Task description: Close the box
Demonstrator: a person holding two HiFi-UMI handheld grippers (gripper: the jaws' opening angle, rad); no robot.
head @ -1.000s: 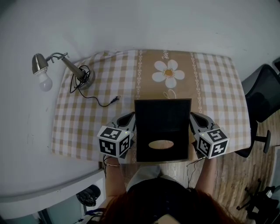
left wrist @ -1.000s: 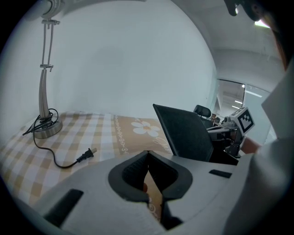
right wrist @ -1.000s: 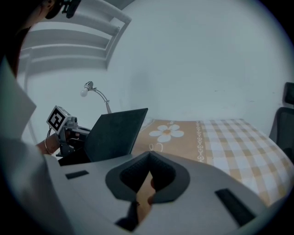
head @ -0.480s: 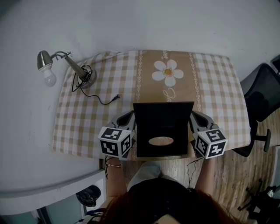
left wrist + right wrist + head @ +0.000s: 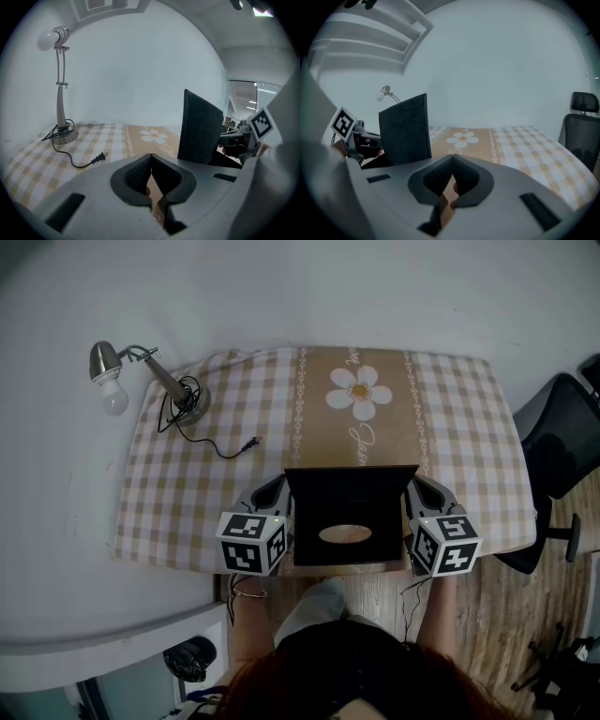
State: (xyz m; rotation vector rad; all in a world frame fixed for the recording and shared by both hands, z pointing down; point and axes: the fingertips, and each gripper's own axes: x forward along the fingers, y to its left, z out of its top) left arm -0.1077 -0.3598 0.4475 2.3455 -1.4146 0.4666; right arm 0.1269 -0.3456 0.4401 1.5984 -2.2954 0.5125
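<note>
Left gripper clenched, right gripper clenched too. Each pinches a thin tan-and-dark edge, and I judge that to be a side wall of the black box. The box sits between them at the table's near edge, one gripper touching each side. Its lid stands upright along the far edge, long axis running left to right, equally near both grippers. Closing looks to need that lid swung down toward the person. Beyond the box lies the daisy print, and far left of it the desk lamp.
</note>
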